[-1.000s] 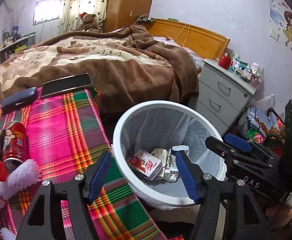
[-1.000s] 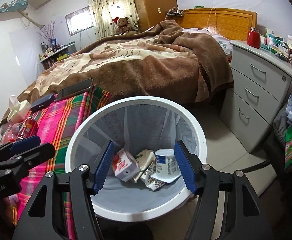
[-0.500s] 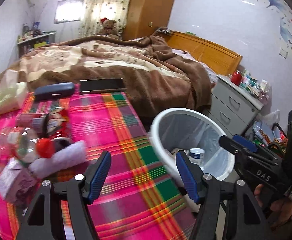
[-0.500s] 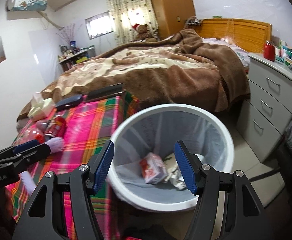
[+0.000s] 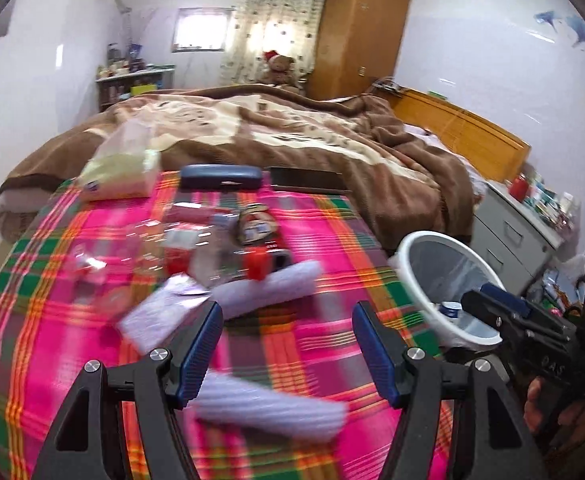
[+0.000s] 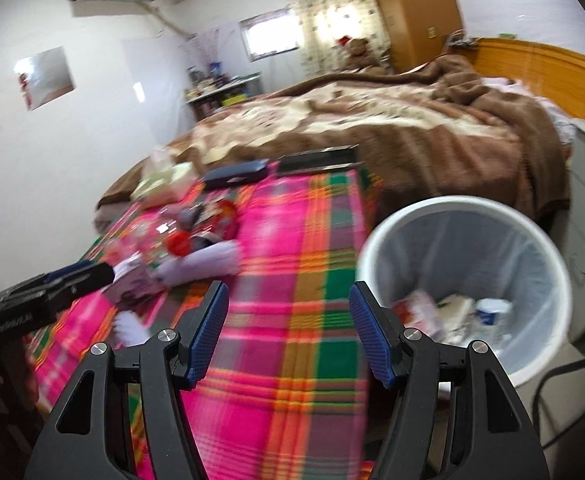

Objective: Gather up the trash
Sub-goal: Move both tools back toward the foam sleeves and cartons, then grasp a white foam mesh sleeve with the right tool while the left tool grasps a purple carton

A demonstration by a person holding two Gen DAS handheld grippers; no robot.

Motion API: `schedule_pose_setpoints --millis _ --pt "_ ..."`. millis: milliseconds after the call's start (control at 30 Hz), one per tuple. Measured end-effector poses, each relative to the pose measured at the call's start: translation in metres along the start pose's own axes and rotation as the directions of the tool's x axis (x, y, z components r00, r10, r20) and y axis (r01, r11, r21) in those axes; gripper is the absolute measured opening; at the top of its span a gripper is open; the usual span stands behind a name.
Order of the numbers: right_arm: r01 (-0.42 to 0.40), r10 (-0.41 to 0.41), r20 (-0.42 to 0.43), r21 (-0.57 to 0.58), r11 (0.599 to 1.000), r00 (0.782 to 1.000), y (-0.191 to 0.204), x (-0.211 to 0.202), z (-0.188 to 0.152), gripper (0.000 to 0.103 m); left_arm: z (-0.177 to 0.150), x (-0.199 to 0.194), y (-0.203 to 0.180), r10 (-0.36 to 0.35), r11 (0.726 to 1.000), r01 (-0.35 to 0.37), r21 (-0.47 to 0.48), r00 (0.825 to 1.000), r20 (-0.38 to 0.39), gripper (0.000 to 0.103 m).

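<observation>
A pile of trash lies on the pink plaid table: a red can, a clear bottle with a red cap, crumpled wrappers and white paper rolls. My left gripper hovers open over the cloth just in front of the pile, nothing between its fingers. The white bin stands beside the table, a carton and a cup inside. My right gripper is open and empty above the table's right edge, next to the bin. The pile sits to its left.
A dark blue case, a black flat device and a tissue pack lie at the table's far edge. Behind is a bed with a brown blanket. A grey drawer unit stands beyond the bin.
Both grippers have swung left, away from over the bin toward the table. The trash pile has come into the middle of the left wrist view. Both stayed open.
</observation>
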State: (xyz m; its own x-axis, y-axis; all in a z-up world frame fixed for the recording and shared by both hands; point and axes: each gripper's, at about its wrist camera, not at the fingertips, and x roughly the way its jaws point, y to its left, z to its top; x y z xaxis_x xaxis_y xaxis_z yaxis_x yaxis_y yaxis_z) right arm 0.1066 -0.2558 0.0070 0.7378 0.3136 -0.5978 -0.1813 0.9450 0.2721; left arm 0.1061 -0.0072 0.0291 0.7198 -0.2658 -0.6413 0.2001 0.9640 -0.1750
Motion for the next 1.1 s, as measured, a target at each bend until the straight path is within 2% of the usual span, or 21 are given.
schedule_pose_setpoints --millis 133,233,467,733,867,933,1000,1100 --pt "-0.076 0.073 -0.051 -0.055 0.996 0.996 0.025 0.014 -0.008 0.064 -0.008 -0.011 0.033 0.082 0.996 -0.081 -0.025 0.997 0.012 0.067" --pt "-0.136 0.128 -0.09 -0.082 0.987 0.988 0.041 0.023 -0.012 0.064 -0.014 -0.015 0.058 0.096 0.991 -0.095 -0.092 0.995 -0.001 0.067" --pt "-0.244 0.218 -0.181 -0.136 0.96 0.959 0.08 0.045 -0.025 0.064 -0.025 -0.018 0.095 0.13 0.984 -0.133 -0.121 0.991 -0.031 0.067" --pt "-0.292 0.223 -0.285 -0.227 0.929 0.932 0.113 0.068 -0.038 0.064 -0.021 -0.001 0.109 0.111 0.988 -0.117 -0.101 0.992 -0.066 0.068" --pt "-0.246 0.15 -0.308 -0.299 0.922 0.939 0.122 0.075 -0.045 0.064 -0.014 0.011 0.108 0.071 0.994 -0.077 -0.074 0.995 -0.074 0.068" --pt "-0.231 0.139 -0.304 -0.292 0.928 0.942 0.12 0.075 -0.046 0.059 -0.012 0.017 0.107 0.071 0.995 -0.077 -0.061 0.994 -0.085 0.068" --pt "-0.208 0.12 -0.3 -0.282 0.937 0.946 0.115 0.074 -0.046 0.041 -0.01 0.022 0.103 0.052 0.998 -0.055 -0.039 0.995 -0.086 0.069" --pt "-0.165 0.088 -0.284 -0.259 0.952 0.955 0.104 0.07 -0.043 0.028 -0.007 0.032 0.098 0.037 0.999 -0.039 -0.02 0.995 -0.097 0.069"
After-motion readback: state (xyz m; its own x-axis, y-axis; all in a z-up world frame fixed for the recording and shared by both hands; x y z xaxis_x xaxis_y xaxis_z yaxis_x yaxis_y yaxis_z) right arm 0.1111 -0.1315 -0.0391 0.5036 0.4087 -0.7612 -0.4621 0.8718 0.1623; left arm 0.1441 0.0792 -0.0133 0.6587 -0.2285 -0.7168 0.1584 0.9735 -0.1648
